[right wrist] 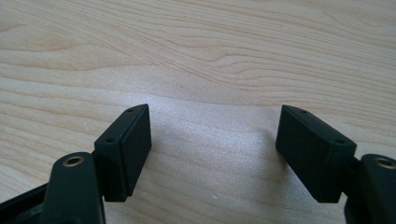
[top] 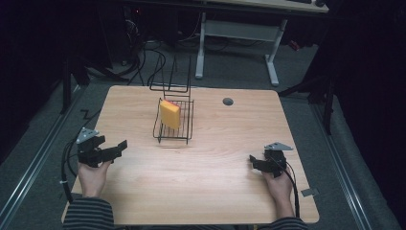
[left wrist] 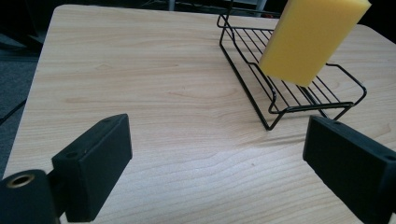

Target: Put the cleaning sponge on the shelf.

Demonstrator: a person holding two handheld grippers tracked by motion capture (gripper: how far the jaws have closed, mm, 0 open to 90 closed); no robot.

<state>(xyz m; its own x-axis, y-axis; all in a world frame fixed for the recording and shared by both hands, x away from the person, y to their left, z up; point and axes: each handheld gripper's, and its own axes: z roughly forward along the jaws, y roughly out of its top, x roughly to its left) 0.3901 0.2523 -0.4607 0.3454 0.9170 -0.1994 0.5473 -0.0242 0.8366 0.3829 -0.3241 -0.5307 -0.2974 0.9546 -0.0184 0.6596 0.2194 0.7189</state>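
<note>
A yellow sponge (top: 170,114) stands tilted on edge in a black wire rack (top: 175,132) near the middle of the wooden table (top: 206,158). In the left gripper view the sponge (left wrist: 312,39) leans over the rack (left wrist: 285,88) at the upper right. My left gripper (top: 117,148) is held at the table's left side, open, with nothing between its jaws, pointing toward the rack. My right gripper (top: 254,162) rests low at the right side, open and empty, over bare wood (right wrist: 210,60).
A round grey grommet (top: 228,101) sits in the table's far right part. A white desk frame (top: 237,33) and cables lie on the floor behind the table. A small grey tag (top: 309,192) sticks out at the right front edge.
</note>
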